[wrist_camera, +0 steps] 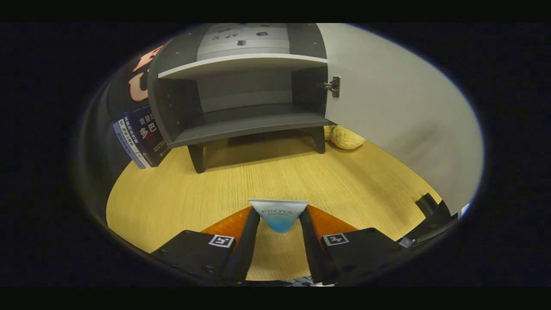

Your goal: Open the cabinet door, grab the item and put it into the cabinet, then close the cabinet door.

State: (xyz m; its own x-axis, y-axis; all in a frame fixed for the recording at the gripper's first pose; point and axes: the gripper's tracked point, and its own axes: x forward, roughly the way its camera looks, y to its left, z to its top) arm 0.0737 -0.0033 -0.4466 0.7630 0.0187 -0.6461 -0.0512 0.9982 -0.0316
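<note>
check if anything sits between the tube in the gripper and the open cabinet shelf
Nothing visible does. The gripper is shut on the tube, and ahead lies bare wooden tabletop up to the cabinet. Its door is swung open to the side, the lower shelf holds nothing, and the books and yellow toy sit off the path.

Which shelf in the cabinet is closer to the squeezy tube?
The lower shelf. It sits just beyond the tube held in the gripper; the upper shelf is higher and farther.

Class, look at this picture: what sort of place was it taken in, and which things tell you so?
Probably a staged home corner in a recording booth: a small cabinet with its door open stands on a wooden tabletop, books beside it. The hand-held gripper is shut on a tube.
</note>
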